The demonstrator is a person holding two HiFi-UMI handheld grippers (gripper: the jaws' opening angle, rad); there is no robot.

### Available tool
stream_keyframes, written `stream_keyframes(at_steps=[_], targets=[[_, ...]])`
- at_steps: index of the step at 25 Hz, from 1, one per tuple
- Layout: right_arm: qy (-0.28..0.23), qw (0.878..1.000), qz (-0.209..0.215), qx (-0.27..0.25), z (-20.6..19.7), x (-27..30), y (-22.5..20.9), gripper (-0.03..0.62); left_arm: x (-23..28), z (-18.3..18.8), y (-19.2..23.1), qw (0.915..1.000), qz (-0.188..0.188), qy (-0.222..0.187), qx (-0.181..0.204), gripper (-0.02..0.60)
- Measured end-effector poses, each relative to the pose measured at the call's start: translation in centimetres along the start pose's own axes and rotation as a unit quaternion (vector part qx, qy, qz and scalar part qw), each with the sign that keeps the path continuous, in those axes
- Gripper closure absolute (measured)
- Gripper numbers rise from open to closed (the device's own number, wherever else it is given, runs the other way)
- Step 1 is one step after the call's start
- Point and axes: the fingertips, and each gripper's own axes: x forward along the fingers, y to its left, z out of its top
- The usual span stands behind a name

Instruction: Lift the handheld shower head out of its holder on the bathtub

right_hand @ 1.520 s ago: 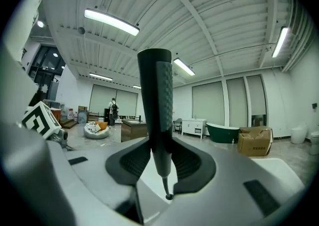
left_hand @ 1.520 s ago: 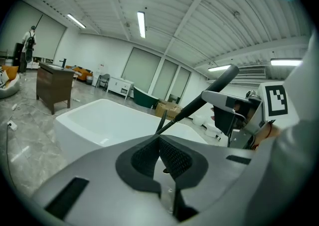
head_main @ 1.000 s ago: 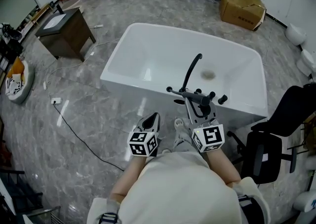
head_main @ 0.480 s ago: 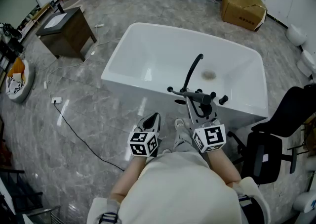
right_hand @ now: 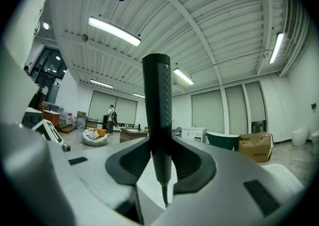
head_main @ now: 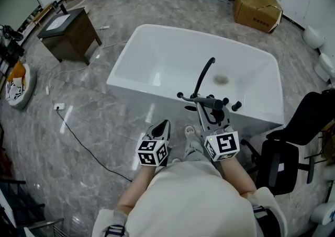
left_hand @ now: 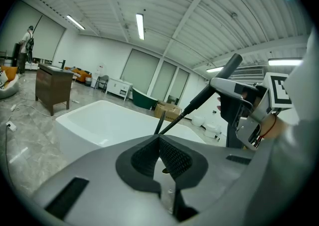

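Note:
A white bathtub (head_main: 125,58) stands ahead, with a black curved spout (head_main: 203,74) and knobs on its near rim. My right gripper (head_main: 210,122) is shut on the dark handheld shower head (head_main: 201,101), which lies crosswise over that rim in the head view. In the right gripper view its handle (right_hand: 157,100) stands upright between the pads of the right gripper (right_hand: 160,162). The left gripper view shows the shower head (left_hand: 230,78) raised at the right, its hose (left_hand: 187,110) trailing down to the tub (left_hand: 99,120). My left gripper (head_main: 159,126) (left_hand: 160,152) is shut and holds nothing, left of the fittings.
A dark wooden cabinet (head_main: 70,32) stands left of the tub and a cardboard box (head_main: 256,8) behind it. A black office chair (head_main: 293,142) is close on the right. A cable (head_main: 84,144) runs across the marble floor. A person (right_hand: 110,115) stands far off.

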Motion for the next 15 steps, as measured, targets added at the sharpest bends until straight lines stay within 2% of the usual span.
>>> stream_keyframes(at_steps=[15], targets=[[0.0,1.0,0.001,0.004,0.01,0.11,-0.24,0.454,0.27,-0.28,-0.05,1.0,0.0,0.005,-0.004,0.561]])
